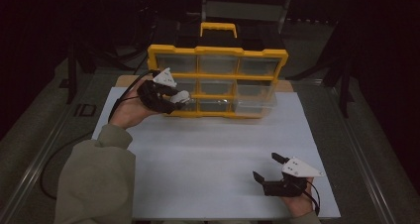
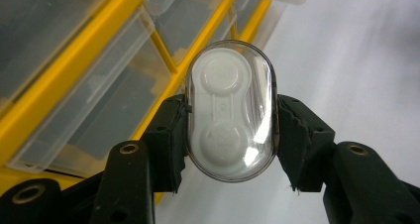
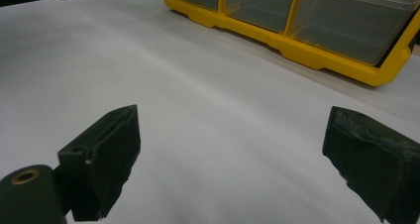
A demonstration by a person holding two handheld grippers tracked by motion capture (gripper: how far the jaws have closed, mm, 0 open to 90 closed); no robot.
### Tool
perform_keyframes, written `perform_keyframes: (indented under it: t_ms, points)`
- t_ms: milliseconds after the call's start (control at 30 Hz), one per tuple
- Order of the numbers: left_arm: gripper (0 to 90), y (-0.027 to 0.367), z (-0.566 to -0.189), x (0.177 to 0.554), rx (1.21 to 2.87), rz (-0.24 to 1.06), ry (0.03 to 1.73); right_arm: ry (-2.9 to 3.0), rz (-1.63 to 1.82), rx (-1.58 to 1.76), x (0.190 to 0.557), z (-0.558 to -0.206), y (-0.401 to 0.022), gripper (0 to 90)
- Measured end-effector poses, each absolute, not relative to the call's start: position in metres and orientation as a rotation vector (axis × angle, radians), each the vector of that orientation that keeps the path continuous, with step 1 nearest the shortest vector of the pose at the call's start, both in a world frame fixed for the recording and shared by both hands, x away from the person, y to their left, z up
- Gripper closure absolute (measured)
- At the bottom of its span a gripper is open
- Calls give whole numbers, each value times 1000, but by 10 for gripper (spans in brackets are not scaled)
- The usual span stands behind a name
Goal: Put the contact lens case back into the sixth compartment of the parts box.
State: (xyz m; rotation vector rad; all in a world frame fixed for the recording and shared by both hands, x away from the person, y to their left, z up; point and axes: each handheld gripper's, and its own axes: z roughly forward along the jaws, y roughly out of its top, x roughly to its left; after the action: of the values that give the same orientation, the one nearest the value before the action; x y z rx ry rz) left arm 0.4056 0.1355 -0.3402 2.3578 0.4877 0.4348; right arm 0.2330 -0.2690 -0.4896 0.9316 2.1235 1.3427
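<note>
Nearest the person, at the near right of the white sheet (image 1: 218, 154) that covers the desk, the right hand-held gripper (image 1: 270, 167) sits low over the sheet with its two black jaws standing wide apart and nothing between them; in the right gripper view its pads (image 3: 106, 154) frame bare white surface, with the yellow base of the cabinet beyond. A sleeve in pale olive cloth (image 1: 94, 184) comes in at the near left and leads up to the left hand-held gripper (image 1: 176, 99), raised at the front of the cabinet's lower left corner. Its jaws are clamped on a small oval contact-lens case of clear plastic with a white two-cup insert (image 2: 230, 110); the left gripper view shows both pads (image 2: 171, 144) pressing its long sides, the case standing upright between them, just in front of a clear drawer. Farther back stands the yellow plastic drawer cabinet with clear plastic drawers in three rows (image 1: 218, 50), a yellow carry handle (image 1: 218, 28) on top. The lower right clear drawer (image 1: 255, 101) is pulled out towards the person
</note>
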Motion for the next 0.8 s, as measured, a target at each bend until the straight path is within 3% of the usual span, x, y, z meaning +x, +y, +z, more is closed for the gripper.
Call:
perform_keyframes:
  t_ms: [800]
  points:
    - [494,118,-319,422,2337,454,466,2124,1352,933,234,-490,-269,78]
